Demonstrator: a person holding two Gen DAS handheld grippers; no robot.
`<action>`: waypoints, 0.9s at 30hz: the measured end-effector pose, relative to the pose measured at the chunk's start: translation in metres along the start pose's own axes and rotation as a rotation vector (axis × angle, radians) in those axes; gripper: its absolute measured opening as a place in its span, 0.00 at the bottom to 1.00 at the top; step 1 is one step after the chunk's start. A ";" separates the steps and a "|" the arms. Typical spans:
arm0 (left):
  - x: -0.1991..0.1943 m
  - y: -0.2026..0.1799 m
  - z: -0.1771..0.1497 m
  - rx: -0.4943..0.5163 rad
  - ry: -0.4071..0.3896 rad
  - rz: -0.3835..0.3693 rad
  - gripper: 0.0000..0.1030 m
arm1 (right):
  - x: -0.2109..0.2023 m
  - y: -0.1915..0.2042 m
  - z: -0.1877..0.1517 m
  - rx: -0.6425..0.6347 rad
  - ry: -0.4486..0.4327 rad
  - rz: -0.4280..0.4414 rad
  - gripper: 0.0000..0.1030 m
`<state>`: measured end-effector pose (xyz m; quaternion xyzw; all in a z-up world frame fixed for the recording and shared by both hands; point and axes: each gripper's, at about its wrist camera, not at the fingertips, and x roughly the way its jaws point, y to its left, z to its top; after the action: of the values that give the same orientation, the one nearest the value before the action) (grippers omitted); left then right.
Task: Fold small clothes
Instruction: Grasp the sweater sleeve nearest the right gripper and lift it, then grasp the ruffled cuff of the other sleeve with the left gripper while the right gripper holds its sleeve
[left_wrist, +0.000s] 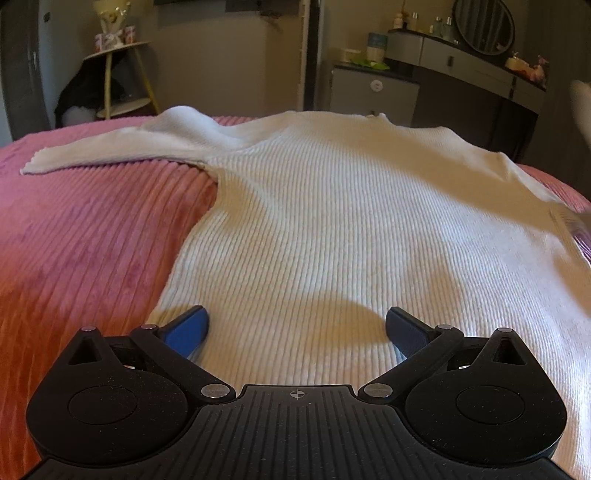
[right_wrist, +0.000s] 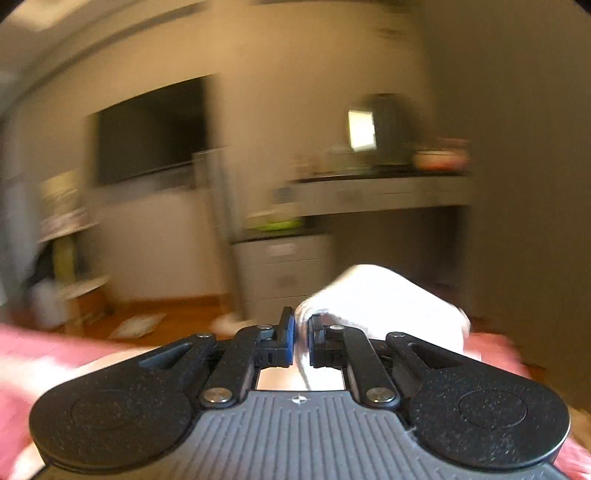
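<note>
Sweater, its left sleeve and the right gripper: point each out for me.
sweater (left_wrist: 332, 221), left wrist view, middle of the ribbed body.
left sleeve (left_wrist: 110, 151), left wrist view, mid-length on the pink bedspread.
right gripper (right_wrist: 301, 332), right wrist view, between the fingertips, shut on white fabric.

One white ribbed sweater (left_wrist: 332, 206) lies on one pink bedspread (left_wrist: 85, 229). Two claws show: the left claw (left_wrist: 297, 332) and the right claw (right_wrist: 301, 332). One round mirror (left_wrist: 484, 26) stands behind.
</note>
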<state>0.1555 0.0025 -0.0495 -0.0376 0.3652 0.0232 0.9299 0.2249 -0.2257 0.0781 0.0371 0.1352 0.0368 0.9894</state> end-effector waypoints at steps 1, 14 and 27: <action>-0.001 0.002 -0.001 0.004 -0.002 -0.003 1.00 | 0.006 0.018 -0.005 -0.022 0.019 0.030 0.08; -0.007 0.009 -0.001 0.017 0.020 -0.030 1.00 | -0.026 -0.021 -0.113 0.544 0.230 -0.099 0.27; 0.023 -0.029 0.111 -0.003 -0.048 -0.181 1.00 | 0.011 -0.070 -0.154 0.854 0.190 0.053 0.27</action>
<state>0.2497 -0.0166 0.0178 -0.0714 0.3378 -0.0596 0.9366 0.1987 -0.2843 -0.0787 0.4430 0.2276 0.0061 0.8672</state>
